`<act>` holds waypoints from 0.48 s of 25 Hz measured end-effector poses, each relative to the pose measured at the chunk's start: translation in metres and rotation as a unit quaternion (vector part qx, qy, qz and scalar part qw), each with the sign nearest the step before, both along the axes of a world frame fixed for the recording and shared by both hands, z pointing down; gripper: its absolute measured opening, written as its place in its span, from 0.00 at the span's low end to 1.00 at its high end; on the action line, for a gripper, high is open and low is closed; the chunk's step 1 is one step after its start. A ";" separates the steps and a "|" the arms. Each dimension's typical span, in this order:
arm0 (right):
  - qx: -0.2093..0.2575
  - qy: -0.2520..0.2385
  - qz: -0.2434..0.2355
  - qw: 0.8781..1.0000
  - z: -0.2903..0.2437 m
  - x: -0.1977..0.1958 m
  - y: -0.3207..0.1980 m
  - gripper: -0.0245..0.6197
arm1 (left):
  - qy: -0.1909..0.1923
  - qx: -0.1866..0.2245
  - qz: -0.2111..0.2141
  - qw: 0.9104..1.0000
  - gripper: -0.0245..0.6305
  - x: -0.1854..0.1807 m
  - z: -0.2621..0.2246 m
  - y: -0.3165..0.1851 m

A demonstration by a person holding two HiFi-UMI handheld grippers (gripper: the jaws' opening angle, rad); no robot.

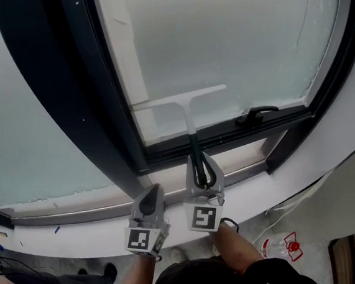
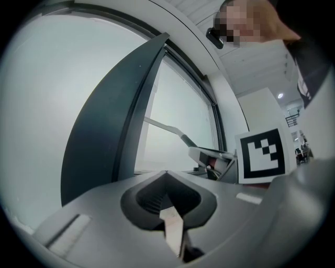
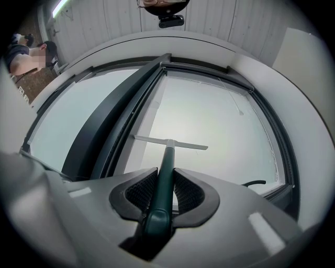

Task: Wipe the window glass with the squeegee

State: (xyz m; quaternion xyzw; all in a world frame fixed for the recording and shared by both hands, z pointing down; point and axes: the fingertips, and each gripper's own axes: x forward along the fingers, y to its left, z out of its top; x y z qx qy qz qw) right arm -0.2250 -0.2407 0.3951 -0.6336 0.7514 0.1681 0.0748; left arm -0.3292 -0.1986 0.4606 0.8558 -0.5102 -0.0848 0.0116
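So the right gripper (image 1: 200, 170) has its jaws clamped on the dark green handle of the squeegee (image 1: 187, 109). In the right gripper view you can see the handle running straight up between the two ribbed pads (image 3: 140, 192) of that gripper (image 3: 166, 183). The squeegee (image 3: 168, 149) points off toward 12 o'clock from the gripper. Its pale blade sits crosswise low on the window glass (image 1: 229, 33), roughly level with the right end tipped up a bit. It looks to be flat against the pane, though I can't swear it's touching. The left gripper (image 1: 150, 200) is just beside the right one, at about its 8 o'clock, over the white sill (image 1: 293, 174). Its jaws are pressed together with nothing between them, which is clear in the left gripper view (image 2: 166, 180). That same view catches the squeegee (image 2: 167, 127) and the right gripper's marker cube (image 2: 260, 155) off at 2 o'clock. The dark window frame (image 1: 60, 87) sweeps up at 11 o'clock from the left gripper. A black window handle (image 1: 256, 113) sits on the bottom frame, at roughly 4 o'clock from the blade.
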 end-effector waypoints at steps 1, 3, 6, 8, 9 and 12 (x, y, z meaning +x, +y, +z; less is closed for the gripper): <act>-0.003 0.003 0.001 1.000 0.003 0.000 0.000 0.19 | -0.001 -0.003 0.001 1.000 0.04 0.000 0.002 0.000; -0.009 0.006 0.002 1.000 0.008 0.000 0.000 0.19 | -0.002 -0.007 0.002 1.000 0.04 -0.001 0.005 0.000; -0.011 0.000 0.001 1.000 0.012 0.000 0.001 0.19 | -0.003 -0.008 0.003 1.000 0.04 -0.001 0.007 0.000; -0.011 -0.003 0.000 1.000 0.014 0.000 0.002 0.19 | -0.005 -0.009 0.004 1.000 0.04 -0.001 0.009 0.001; -0.013 -0.003 0.000 1.000 0.015 0.000 0.003 0.19 | -0.006 -0.010 0.004 1.000 0.04 -0.001 0.010 0.001; -0.017 -0.001 -0.001 1.000 0.018 0.000 0.003 0.19 | -0.009 -0.013 0.004 1.000 0.04 -0.001 0.014 0.001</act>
